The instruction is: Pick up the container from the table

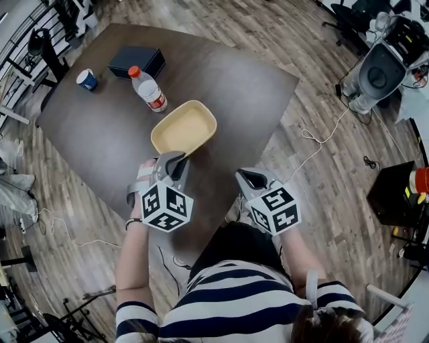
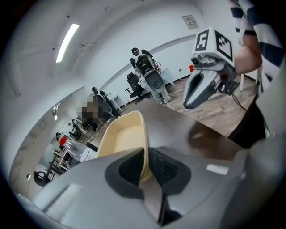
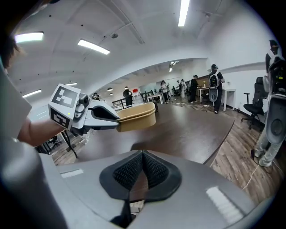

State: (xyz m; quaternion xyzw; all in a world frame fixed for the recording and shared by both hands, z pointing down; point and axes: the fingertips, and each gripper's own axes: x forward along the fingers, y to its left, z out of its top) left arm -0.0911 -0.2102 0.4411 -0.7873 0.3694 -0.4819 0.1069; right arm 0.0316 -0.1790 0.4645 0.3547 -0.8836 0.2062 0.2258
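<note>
Where head view cannot tell, right gripper view shows container off table; my left claw pinches its near rim, long axis pointing ahead; right claw pressed together.

Setting: open-plan robotics lab or office workroom. Wood-plank floor runs all round the dark tabletop; a loose white cable and a white wheeled machine sit off the tabletop's far right corner, with a black office chair close by. White walls, strip ceiling lights, and rows of desks with people standing among them lie past the tabletop's far edge.
</note>
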